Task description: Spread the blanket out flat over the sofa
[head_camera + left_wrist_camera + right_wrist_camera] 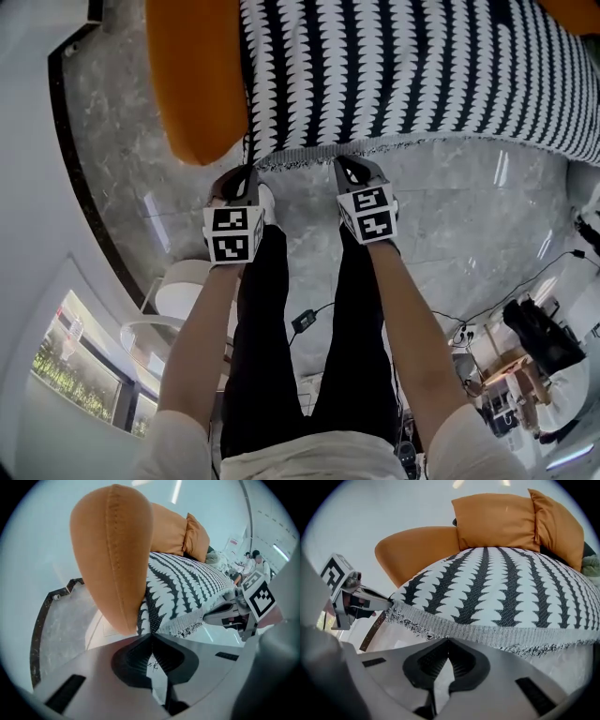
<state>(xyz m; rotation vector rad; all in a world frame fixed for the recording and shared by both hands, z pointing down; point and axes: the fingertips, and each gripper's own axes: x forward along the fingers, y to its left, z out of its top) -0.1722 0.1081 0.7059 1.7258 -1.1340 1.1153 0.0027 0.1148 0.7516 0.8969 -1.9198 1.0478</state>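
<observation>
The left gripper (pixel 150 637) pinches a corner of the black-and-white blanket (pixel 187 588) beside the orange sofa arm (pixel 112 555) — the right gripper (pixel 206 617) touches its fringed hem; 2 cushions (pixel 176 527) sit behind.

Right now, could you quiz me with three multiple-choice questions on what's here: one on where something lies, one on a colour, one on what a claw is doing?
1. The blanket lies:
A in a basket
B over the sofa
C on a table

2. The sofa is:
A orange
B green
C grey

3. The left claw is:
A wide open
B holding a cup
C shut on the blanket's corner

Answers:
1. B, the black-and-white cloth drapes over the sofa seat.
2. A, its padding shows orange in every view.
3. C, its tips meet right at the fringed corner, which is drawn to a point there.
</observation>
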